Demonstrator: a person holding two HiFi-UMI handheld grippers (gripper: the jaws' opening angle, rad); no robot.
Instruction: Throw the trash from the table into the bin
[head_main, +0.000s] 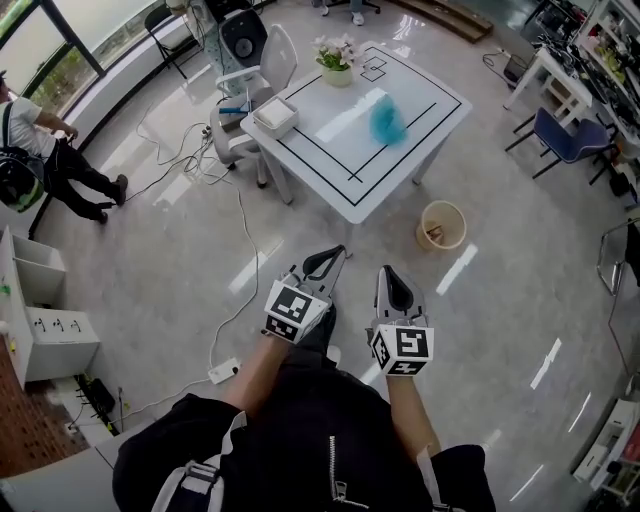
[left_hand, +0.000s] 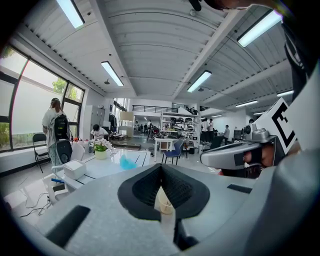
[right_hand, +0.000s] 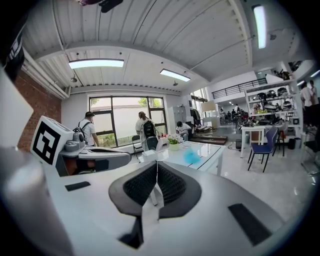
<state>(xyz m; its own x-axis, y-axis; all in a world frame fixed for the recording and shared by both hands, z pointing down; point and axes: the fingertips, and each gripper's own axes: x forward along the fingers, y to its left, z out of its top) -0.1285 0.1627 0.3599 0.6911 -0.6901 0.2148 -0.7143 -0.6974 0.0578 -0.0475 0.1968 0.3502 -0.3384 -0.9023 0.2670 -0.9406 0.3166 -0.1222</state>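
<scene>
left gripper (head_main: 325, 262) – jaws together, empty | right gripper (head_main: 392, 285) – jaws together, empty | blue trash (head_main: 387, 122) on table (head_main: 330, 150) | bin (head_main: 442, 225) beside table

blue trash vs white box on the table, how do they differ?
The blue trash is crumpled and irregular; the white box is squared with a flat top. The blue trash lies near the middle of the table, inside the black lines; the white box sits at its left corner in the head view. Both rest on the table.
</scene>
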